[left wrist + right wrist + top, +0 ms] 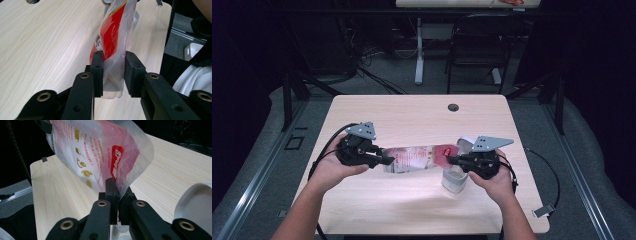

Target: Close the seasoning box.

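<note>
Both tongs grip the bag: left tongs (pixel 388 160) its left end, right tongs (pixel 452 160) its right; we tip the bag (pixel 419 158) gently over the cup (pixel 454 180).

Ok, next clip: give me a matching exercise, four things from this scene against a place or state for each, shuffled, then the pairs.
Things:
1. left gripper
2. right gripper
3. clear plastic cup
4. round cable hole

Places or states:
A. standing on the table under the pouch's right end
B. in the tabletop near its far edge
C. shut on the pouch's red-printed end, jaws almost together
D. clamped on the pouch's clear bottom end, jaws further apart

Pairs: 1-D, 2-C, 3-A, 4-B. The plastic pouch hangs stretched between both grippers above the table.
</note>
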{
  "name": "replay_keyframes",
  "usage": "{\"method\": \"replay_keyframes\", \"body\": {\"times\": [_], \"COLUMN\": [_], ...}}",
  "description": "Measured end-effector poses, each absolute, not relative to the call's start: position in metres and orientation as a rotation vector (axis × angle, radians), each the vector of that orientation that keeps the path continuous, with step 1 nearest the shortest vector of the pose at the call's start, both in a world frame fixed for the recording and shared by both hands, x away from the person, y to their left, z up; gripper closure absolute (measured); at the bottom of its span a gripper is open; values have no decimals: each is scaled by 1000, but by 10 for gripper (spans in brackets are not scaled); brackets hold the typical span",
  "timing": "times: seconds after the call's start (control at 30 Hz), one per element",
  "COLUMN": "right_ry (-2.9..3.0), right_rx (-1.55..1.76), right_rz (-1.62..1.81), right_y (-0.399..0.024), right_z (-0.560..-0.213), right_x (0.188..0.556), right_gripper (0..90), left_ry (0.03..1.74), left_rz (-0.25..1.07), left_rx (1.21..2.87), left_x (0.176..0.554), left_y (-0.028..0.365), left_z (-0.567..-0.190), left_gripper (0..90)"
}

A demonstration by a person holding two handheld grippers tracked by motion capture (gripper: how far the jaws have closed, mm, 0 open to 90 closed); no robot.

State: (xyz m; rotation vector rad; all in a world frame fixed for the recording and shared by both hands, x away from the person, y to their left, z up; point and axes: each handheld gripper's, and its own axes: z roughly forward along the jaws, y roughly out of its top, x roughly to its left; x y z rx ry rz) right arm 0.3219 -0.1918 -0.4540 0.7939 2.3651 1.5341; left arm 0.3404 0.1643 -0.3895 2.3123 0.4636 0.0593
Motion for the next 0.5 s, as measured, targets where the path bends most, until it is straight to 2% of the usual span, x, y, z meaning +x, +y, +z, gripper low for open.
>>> {"method": "replay_keyframes", "body": {"times": [0.5], "right_ry": [2352], "right_rx": [802], "right_rz": [1538], "right_y": [-199], "right_z": [-451], "right_x": [321], "right_gripper": [888], "left_ry": [445], "left_rz": [71], "left_rx": [2310], "left_x": [341], "left_y": [157], "left_z": [-381], "left_gripper": [726]}}
